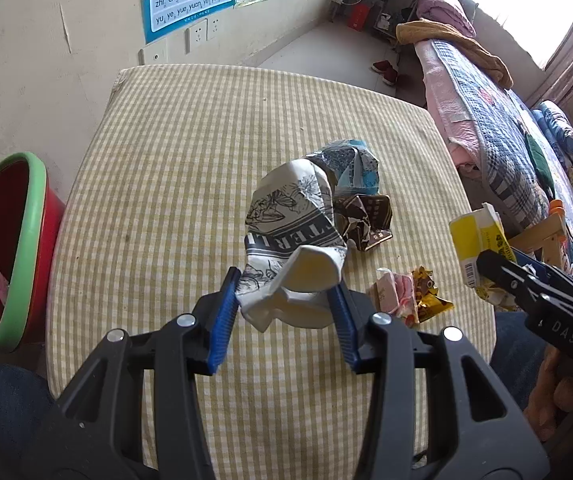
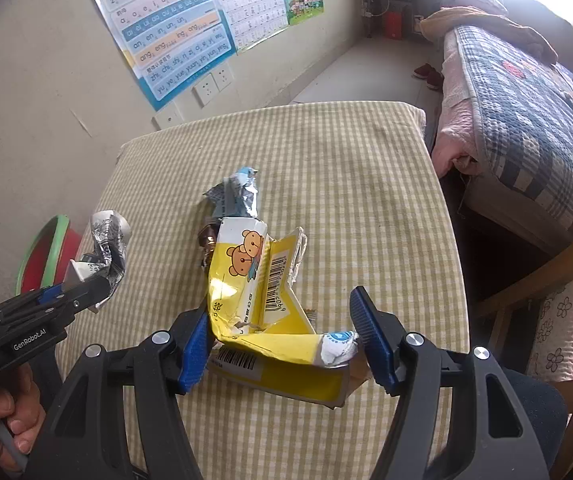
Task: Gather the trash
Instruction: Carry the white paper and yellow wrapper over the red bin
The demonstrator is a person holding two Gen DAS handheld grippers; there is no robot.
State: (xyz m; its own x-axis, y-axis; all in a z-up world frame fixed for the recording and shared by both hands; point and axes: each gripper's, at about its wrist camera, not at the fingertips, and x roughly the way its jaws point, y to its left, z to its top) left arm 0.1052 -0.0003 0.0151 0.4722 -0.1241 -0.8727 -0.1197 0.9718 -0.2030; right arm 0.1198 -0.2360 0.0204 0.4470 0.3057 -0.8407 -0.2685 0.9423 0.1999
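With my left tool clamped on the crumpled printed wrapper and my right tool clamped on the yellow carton, the red basin lay at nine o'clock, nearest my left.

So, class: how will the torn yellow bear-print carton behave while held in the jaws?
The torn yellow bear-print carton probably bends rather than staying stiff, since it is creased and ripped. It looks empty, so likely light. Its loose flap may sag or catch.

Above a yellow-checked table, the right gripper clamps a crumpled yellow bear-print carton, while at nine o'clock the left gripper grips a crushed black-and-white carton near a green-rimmed red basin.
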